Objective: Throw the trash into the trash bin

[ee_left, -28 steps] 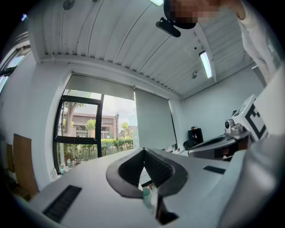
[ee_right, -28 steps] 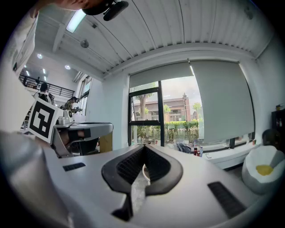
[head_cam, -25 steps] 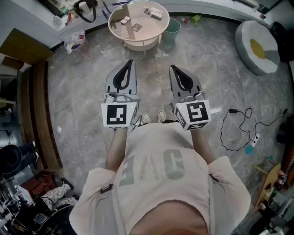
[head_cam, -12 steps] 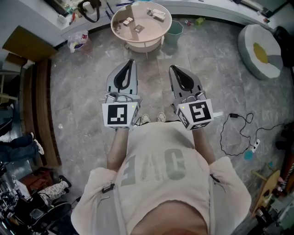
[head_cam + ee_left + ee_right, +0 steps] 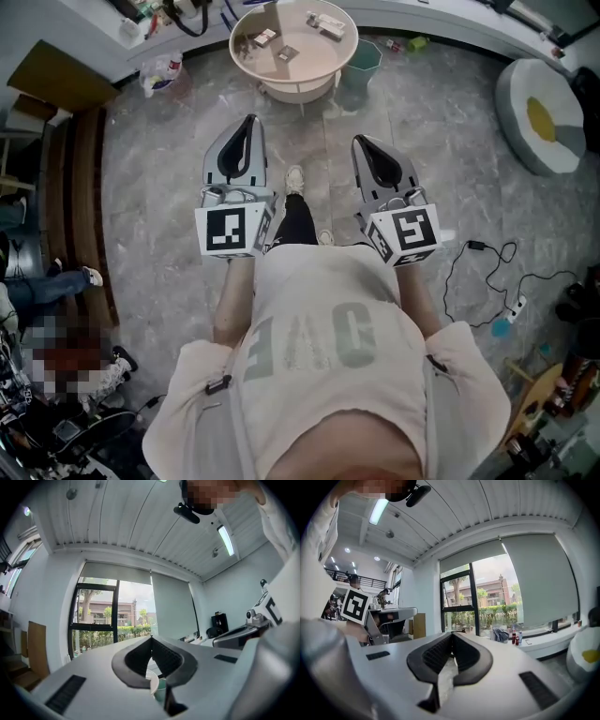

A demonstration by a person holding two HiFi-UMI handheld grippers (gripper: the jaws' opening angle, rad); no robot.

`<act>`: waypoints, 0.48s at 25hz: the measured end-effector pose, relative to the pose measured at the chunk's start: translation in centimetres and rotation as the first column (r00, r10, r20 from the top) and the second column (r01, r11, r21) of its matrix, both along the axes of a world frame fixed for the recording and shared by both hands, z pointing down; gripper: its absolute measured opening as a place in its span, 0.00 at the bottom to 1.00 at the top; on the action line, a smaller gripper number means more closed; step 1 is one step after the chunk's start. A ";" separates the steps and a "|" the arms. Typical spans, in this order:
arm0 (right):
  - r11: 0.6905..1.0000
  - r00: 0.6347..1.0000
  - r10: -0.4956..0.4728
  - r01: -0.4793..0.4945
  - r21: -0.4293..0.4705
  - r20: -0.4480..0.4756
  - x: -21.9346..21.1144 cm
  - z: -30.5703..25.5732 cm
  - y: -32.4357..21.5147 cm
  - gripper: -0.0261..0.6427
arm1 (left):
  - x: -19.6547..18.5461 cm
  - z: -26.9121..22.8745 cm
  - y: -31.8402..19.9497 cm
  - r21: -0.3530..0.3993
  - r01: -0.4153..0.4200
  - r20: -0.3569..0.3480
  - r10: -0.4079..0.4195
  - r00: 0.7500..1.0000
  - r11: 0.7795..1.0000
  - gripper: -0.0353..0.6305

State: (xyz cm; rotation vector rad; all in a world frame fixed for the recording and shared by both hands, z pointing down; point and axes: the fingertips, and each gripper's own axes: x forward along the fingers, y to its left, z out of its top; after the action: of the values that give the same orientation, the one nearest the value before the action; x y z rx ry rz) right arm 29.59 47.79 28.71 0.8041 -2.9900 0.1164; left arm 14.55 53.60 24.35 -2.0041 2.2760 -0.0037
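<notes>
- Head view: we find the trash point(image 5: 288, 53), a few small scraps, on the round table point(image 5: 300, 90) at the top, with the green trash bin point(image 5: 362, 62) just beside it on the right.
- Our left gripper point(image 5: 249, 120) and right gripper point(image 5: 359, 141) point toward that table, well apart from it, each with jaws pressed together on nothing.
- A shoe point(image 5: 294, 178) shows between them.

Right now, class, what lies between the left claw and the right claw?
In the head view, the person's pale shoe and dark trouser leg, between left claw and right claw.
</notes>
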 end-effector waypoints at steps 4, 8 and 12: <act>0.999 1.000 0.025 -0.025 -0.024 0.010 -0.8 1.2 -3.0 0.06 | -1.4 1.0 -2.7 -0.008 -0.001 0.017 0.001 1.000 1.000 0.07; 0.999 0.999 0.033 -0.033 0.018 0.005 -2.7 1.4 -6.2 0.06 | -4.3 2.1 -6.7 -0.007 -0.012 0.015 0.012 1.000 1.000 0.07; 0.996 0.997 0.077 -0.077 0.035 0.006 -5.7 1.6 -12.0 0.06 | -8.2 2.3 -12.9 0.011 -0.026 0.005 0.026 1.000 1.000 0.07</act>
State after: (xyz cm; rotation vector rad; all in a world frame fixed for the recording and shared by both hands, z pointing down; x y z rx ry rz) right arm 23.90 35.84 30.34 0.9249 -2.9741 0.0686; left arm 6.40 40.74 26.68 -2.0258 2.2417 0.0064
